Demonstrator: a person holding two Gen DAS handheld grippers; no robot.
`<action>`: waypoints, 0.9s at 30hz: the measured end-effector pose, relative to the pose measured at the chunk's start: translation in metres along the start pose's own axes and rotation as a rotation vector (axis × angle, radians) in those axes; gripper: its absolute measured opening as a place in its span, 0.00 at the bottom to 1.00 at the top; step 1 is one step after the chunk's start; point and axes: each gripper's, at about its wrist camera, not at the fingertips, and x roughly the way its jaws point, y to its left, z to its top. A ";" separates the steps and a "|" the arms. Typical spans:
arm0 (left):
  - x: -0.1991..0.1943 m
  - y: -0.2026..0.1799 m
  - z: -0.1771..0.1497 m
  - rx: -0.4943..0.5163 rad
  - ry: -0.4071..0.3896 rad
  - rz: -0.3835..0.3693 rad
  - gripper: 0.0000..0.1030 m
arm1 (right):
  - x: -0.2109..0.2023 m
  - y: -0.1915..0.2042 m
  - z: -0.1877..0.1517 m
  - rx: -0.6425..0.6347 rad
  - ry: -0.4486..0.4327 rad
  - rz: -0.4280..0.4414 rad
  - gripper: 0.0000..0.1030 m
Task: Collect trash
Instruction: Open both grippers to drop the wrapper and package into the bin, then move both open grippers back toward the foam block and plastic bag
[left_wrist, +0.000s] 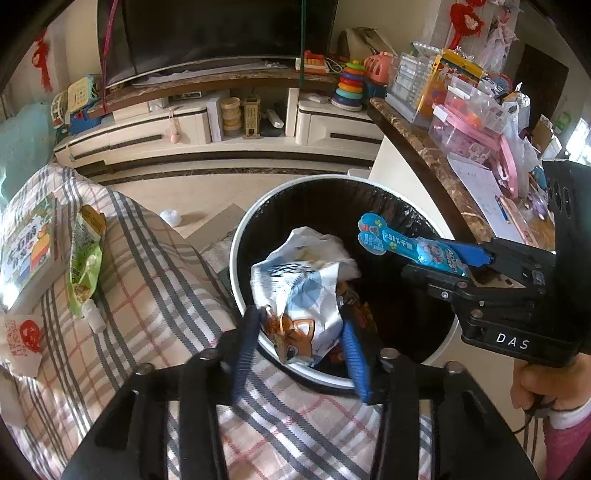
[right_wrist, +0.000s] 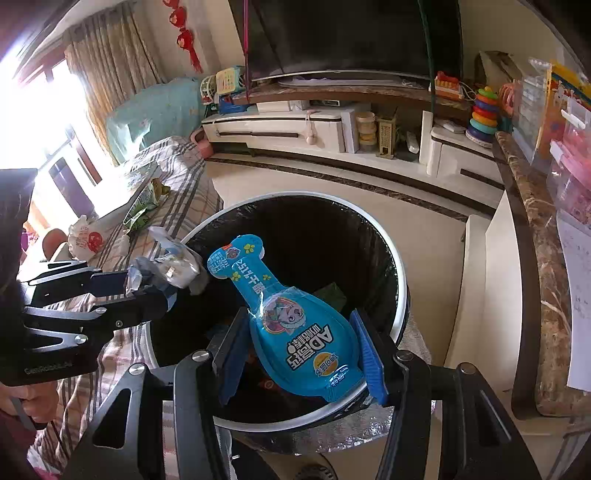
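Observation:
A round trash bin (left_wrist: 243, 236) (right_wrist: 400, 280) with a black liner stands on the floor between the sofa and a counter. My left gripper (left_wrist: 299, 332) is shut on a crumpled white wrapper (left_wrist: 299, 291) with blue and orange print, held over the bin's near rim; it also shows in the right wrist view (right_wrist: 173, 266). My right gripper (right_wrist: 301, 354) is shut on a blue bone-shaped snack pack (right_wrist: 295, 314), held over the bin's mouth; the pack also shows in the left wrist view (left_wrist: 406, 243).
On the plaid sofa (left_wrist: 155, 266) lie a green snack bag (left_wrist: 83, 258), a picture book (left_wrist: 27, 247), a small white bottle (left_wrist: 94, 314) and a white paper bag (left_wrist: 24, 339). A marble counter (left_wrist: 436, 162) with toy boxes stands right. A TV cabinet (left_wrist: 221, 125) is behind.

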 end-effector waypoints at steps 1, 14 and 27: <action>0.000 0.000 -0.001 0.000 -0.002 -0.002 0.45 | 0.000 0.000 0.000 0.000 -0.001 0.001 0.54; -0.027 0.017 -0.037 -0.071 -0.036 -0.011 0.52 | -0.009 0.001 -0.005 0.032 -0.018 0.043 0.69; -0.079 0.063 -0.120 -0.293 -0.091 0.010 0.68 | -0.034 0.039 -0.026 0.083 -0.107 0.142 0.93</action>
